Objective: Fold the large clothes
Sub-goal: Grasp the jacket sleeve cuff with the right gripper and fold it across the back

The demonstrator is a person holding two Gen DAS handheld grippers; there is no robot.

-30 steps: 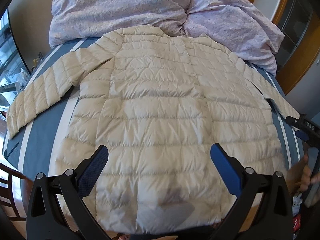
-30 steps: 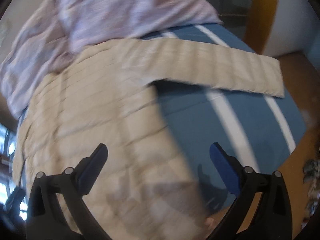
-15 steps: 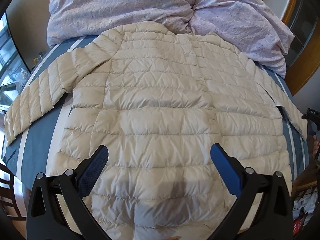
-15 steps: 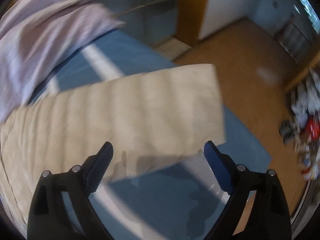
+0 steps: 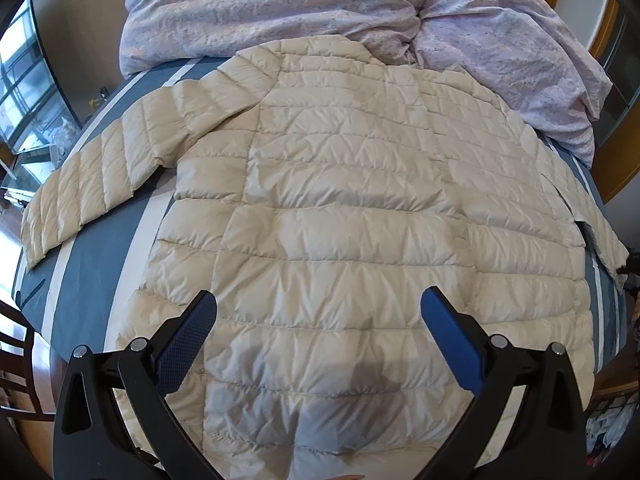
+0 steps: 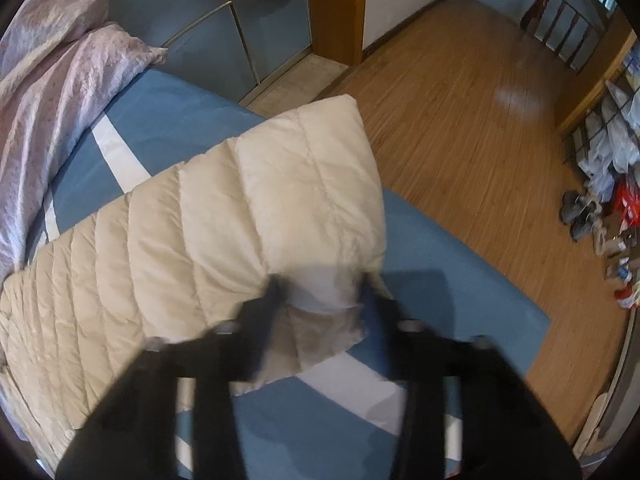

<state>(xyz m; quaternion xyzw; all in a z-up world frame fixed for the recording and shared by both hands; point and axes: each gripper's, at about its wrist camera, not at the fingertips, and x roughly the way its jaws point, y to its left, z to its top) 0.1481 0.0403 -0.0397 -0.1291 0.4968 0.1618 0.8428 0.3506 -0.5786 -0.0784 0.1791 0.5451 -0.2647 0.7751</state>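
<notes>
Bed: blue mattress with white stripes (image 5: 92,264), crumpled lilac duvet (image 5: 280,4) at its head.
Jacket: cream quilted puffer jacket (image 5: 360,208) spread flat, sleeves out.
Left claw (image 5: 318,312): spread wide above the hem.
Right claw (image 6: 322,294): closing, sleeve cuff (image 6: 320,184) between its jaws.

You are holding the left hand-held gripper (image 5: 318,314) tilted steeply downward above the hem end of the jacket (image 5: 360,208), its two blue-padded fingers (image 5: 186,344) standing wide apart with nothing between them and touching nothing. You are pointing the right hand-held gripper (image 6: 322,296) steeply down at the cuff end of the jacket's sleeve (image 6: 224,220), and its jaws are closing, with the cuff's edge bunched between the two fingers. The right fingers are showing motion blur, so whether the pads are already pressing on the fabric is unclear.
</notes>
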